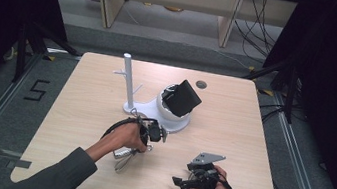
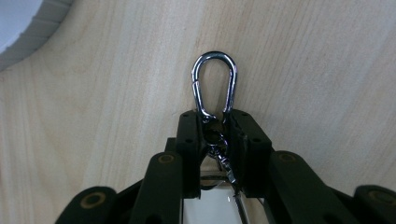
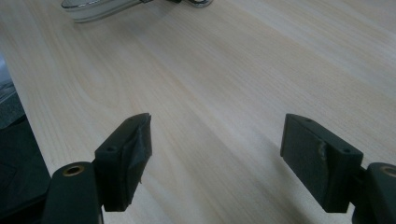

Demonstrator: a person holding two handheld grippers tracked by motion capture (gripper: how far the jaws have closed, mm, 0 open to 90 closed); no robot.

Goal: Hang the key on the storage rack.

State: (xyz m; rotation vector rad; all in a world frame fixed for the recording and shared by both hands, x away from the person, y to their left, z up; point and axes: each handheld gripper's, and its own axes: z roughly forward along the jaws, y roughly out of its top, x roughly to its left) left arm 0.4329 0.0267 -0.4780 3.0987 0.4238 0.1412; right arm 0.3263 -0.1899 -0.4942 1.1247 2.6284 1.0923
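Observation:
A chrome carabiner clip [image 2: 215, 84] lies against the wooden table [image 2: 327, 70], and my left gripper [image 2: 215, 133] is shut on its swivel end. A thin strap or key ring trails back between the jaws. In the high view the left gripper [image 1: 151, 135] hovers left of centre, with the clip [image 1: 149, 147] under it and a pale loop [image 1: 124, 158] trailing toward the front. My right gripper [image 1: 184, 173] sits near the front edge, pointing left. Its jaws stand wide apart, so the right gripper [image 3: 217, 140] is open over bare wood, and the pale loop [image 3: 98, 7] lies far ahead.
A white stand [image 1: 128, 81] with a post and small pegs rises behind the left gripper. A white round holder [image 1: 173, 118] carrying a black box [image 1: 183, 98] sits on the stand's base. The base's edge [image 2: 23, 23] is close to the clip. A grommet hole [image 1: 201, 84] marks the far side.

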